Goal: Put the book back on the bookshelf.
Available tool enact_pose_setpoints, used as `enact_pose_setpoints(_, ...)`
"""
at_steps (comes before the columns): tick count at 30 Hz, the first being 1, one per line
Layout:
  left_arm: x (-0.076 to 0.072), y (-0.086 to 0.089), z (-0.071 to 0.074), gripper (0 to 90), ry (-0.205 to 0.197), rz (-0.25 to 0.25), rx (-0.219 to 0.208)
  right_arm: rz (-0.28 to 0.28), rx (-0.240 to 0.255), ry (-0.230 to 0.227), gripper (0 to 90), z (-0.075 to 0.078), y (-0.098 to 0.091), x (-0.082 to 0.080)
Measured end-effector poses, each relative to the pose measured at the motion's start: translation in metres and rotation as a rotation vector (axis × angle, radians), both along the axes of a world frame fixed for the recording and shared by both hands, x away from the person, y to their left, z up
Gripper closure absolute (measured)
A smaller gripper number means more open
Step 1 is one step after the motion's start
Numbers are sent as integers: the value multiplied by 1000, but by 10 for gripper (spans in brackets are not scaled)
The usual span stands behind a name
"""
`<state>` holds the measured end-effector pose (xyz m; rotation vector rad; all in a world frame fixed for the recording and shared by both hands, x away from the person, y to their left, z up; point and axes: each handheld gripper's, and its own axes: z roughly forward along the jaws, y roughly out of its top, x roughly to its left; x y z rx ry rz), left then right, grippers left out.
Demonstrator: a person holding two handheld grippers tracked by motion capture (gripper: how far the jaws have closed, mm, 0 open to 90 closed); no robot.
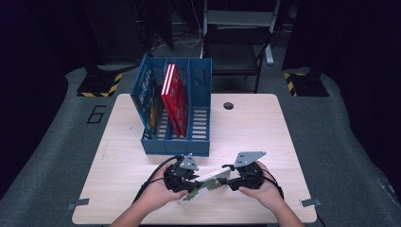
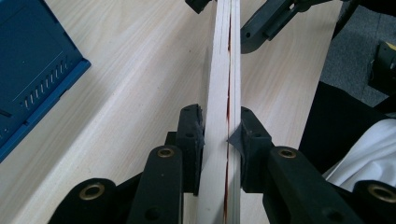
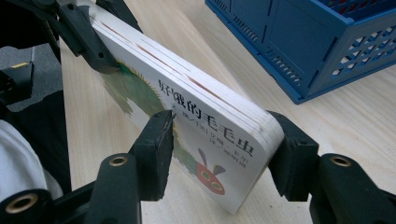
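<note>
A white board book (image 1: 208, 185) with a green caterpillar on its cover is held tilted just above the table's front edge, between both grippers. My left gripper (image 1: 193, 182) is shut on its left end; in the left gripper view my left gripper (image 2: 223, 135) pinches the book's page edge (image 2: 224, 84). My right gripper (image 1: 226, 179) is shut on the other end; in the right gripper view my right gripper (image 3: 224, 149) clamps cover and back of the book (image 3: 201, 116). A blue file rack (image 1: 175, 144) stands behind, with red books (image 1: 174, 97) upright in its middle compartment.
A colourful book (image 1: 151, 101) leans in the rack's left compartment; its right compartment (image 1: 200, 116) looks empty. A round cable hole (image 1: 228, 105) lies right of the rack. A black chair (image 1: 236, 52) stands beyond the table. Bare wood lies to the right of the rack.
</note>
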<state>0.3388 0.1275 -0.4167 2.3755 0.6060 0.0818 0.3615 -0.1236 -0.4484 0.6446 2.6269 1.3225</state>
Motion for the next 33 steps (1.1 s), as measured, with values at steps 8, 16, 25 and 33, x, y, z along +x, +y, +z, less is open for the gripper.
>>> enact_pose_setpoints(8, 0, 0, 1, 766, 23, -1, -3, -11, 8, 5, 435, 1, -2, 1)
enact_pose_setpoints(16, 4, 7, 7, 768, 39, 39, -10, -67, 75, 4, 410, 8, -19, 1)
enact_pose_setpoints(25, 11, 13, 27, 768, 21, 106, -50, -82, 80, -6, 410, 10, -23, -3)
enact_pose_setpoints(33, 23, 19, 43, 767, 5, 156, -70, -96, 79, -5, 410, 6, -25, -4)
